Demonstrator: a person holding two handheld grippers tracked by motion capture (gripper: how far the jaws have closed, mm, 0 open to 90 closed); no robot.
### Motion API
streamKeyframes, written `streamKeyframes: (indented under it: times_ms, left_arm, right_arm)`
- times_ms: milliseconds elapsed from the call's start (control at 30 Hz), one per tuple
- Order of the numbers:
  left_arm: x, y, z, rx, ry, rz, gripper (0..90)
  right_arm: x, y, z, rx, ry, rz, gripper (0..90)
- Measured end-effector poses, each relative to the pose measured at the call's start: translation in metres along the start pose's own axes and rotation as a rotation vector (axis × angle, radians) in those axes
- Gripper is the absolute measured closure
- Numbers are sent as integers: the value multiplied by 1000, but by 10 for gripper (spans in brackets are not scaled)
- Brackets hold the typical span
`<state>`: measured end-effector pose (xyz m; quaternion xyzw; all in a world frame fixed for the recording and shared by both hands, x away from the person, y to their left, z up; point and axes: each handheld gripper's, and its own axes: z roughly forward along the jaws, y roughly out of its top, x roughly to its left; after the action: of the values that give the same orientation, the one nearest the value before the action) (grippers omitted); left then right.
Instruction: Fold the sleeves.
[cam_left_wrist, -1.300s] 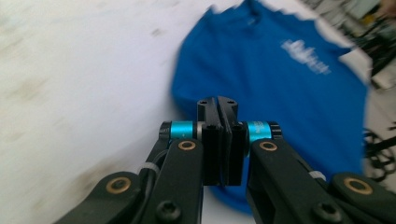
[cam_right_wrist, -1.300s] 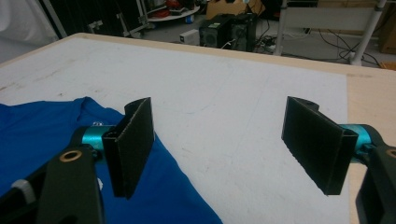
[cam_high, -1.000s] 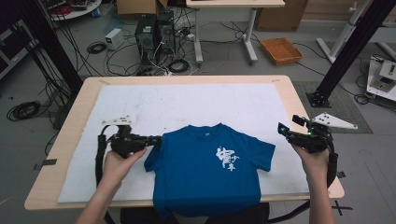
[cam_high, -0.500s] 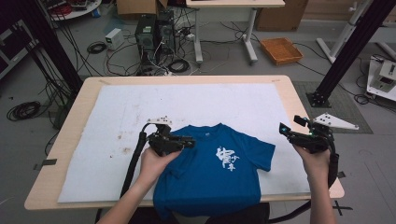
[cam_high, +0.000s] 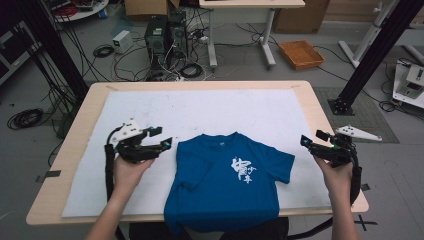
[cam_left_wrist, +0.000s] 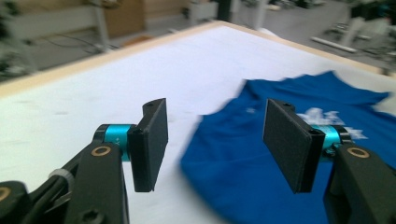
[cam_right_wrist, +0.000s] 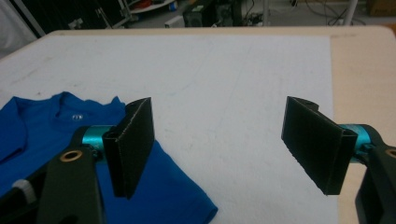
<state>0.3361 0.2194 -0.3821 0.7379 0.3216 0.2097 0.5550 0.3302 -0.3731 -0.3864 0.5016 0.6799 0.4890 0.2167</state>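
Left gripper (cam_high: 165, 140) back off shirt (cam_high: 225, 185)

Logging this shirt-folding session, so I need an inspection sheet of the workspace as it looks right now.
Surface: wooden table under a white mat, faint marks.
Job's things: blue T-shirt, left sleeve folded in, right sleeve out, hem over the near edge.
Clutter: nothing seen.
Grippers: left gripper has just been opening, nothing between the jaws, beside the shirt; right gripper open, empty, by the right sleeve.
Cables: cable trails from the left gripper.
Surroundings: computers, floor wires, orange tray, desk.
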Motion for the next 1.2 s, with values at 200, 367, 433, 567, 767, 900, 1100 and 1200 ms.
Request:
streamKeyframes:
  times_ms: [200,367,433,567,767,900,1100,1200]
  left_arm:
    - [32,-12,-25,-31,68,-37,405]
    - [44,-16,-34,-18,73,-49,406]
    - [46,-17,-36,-13,68,-43,405]
    - [48,-18,-37,-3,61,-54,405]
    - [46,-19,-31,22,41,-50,405]
    - [45,-19,-28,38,29,-42,405]
    - [44,-19,-26,44,12,-45,406]
    - [44,-19,-25,44,9,-51,405]
  right_arm:
    - [-2,-10,11,99,26,-32,417]
    - [-4,-19,22,158,55,-36,474]
    - [-5,-22,25,182,64,-32,479]
    - [-7,-25,31,217,84,-30,509]
    - [-9,-31,40,273,82,-36,596]
    - [-12,-35,44,296,72,-13,645]
    - [-15,-38,48,324,80,9,653]
    - [-14,-40,50,335,76,3,687]
